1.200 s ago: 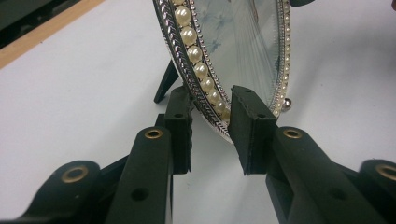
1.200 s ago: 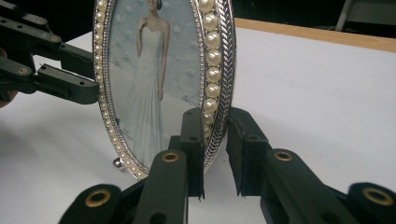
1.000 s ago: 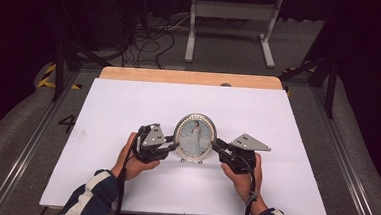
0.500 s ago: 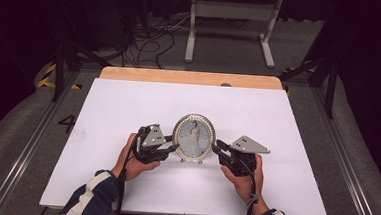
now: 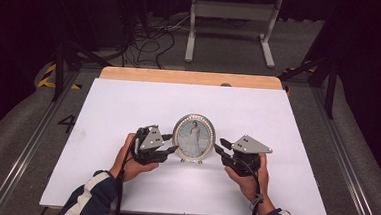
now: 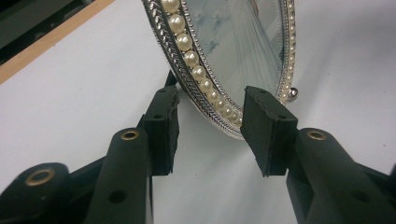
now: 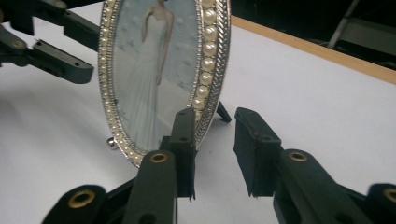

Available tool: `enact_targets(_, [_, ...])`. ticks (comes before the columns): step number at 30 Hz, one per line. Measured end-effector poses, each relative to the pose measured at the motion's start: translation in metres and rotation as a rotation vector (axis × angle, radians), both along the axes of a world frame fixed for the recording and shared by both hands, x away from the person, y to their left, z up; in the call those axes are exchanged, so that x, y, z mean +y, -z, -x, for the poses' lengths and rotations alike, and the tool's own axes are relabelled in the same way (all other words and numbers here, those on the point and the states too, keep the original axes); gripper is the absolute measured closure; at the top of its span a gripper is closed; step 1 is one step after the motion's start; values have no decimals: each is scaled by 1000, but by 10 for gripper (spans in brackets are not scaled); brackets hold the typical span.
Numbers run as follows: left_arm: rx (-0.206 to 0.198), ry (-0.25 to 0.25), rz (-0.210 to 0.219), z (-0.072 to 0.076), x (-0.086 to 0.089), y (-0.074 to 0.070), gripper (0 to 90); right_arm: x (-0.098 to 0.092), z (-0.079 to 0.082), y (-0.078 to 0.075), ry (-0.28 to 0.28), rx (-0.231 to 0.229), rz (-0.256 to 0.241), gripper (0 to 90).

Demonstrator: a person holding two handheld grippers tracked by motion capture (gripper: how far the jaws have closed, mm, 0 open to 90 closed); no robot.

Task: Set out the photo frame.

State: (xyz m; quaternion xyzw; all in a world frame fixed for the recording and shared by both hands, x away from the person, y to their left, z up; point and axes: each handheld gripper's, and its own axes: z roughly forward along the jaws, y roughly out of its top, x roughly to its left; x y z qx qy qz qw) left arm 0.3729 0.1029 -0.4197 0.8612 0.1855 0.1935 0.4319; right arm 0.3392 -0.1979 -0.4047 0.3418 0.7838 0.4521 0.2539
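Frame upright between open left claw and right claw, also open; right gripper view shows rear strut

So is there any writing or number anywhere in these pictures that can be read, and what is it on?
"4": a dark digit on the grey floor left of the white table, at.
No lettering can be made out on the oval picture frame, which carries a photo of a figure in a white dress, nor on either gripper.
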Motion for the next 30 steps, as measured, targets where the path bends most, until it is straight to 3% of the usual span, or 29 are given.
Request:
enact_targets(6, [-28,18,9,4,1,-3,481,4,2,-2,-13,-24,95,567])
enact_targets(15, [-64,-14,-9,12,10,-3,337,4,5,1,-21,-38,170,411])
enact_targets(19, [-68,-20,-9,15,15,-4,294,4,6,1,-10,-44,187,361])
enact_targets(30, [-63,-29,-10,21,29,-3,219,-4,12,2,-17,-46,205,327])
